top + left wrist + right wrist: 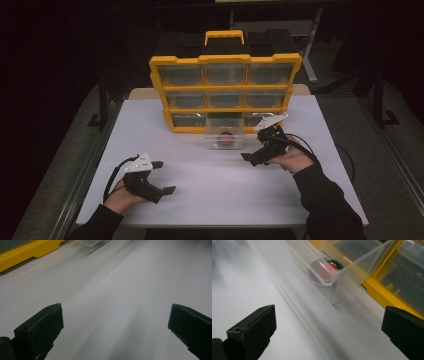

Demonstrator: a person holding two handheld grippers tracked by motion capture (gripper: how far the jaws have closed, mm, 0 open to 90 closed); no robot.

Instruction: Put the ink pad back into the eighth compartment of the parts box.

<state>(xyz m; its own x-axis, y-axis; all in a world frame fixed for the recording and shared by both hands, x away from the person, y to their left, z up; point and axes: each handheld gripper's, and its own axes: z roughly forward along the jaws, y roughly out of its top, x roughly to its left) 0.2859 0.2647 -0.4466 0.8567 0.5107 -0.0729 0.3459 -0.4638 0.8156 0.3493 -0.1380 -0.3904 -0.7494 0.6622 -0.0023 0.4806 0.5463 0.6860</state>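
Yellow drawer box far; clear drawer pulled out, red thing inside. Right gripper near drawer, left gripper near left: both wide open, empty. Next, likely: push drawer in or grab red thing.

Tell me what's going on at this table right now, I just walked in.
A person sits at a white table holding a tool in each hand. A yellow drawer organizer stands at the far side, and one clear drawer from its bottom row is pulled out, with a small round red and dark item inside. The right tool is open, just beside that drawer and holding nothing. The left tool is also open and empty, over bare table nearer the person.
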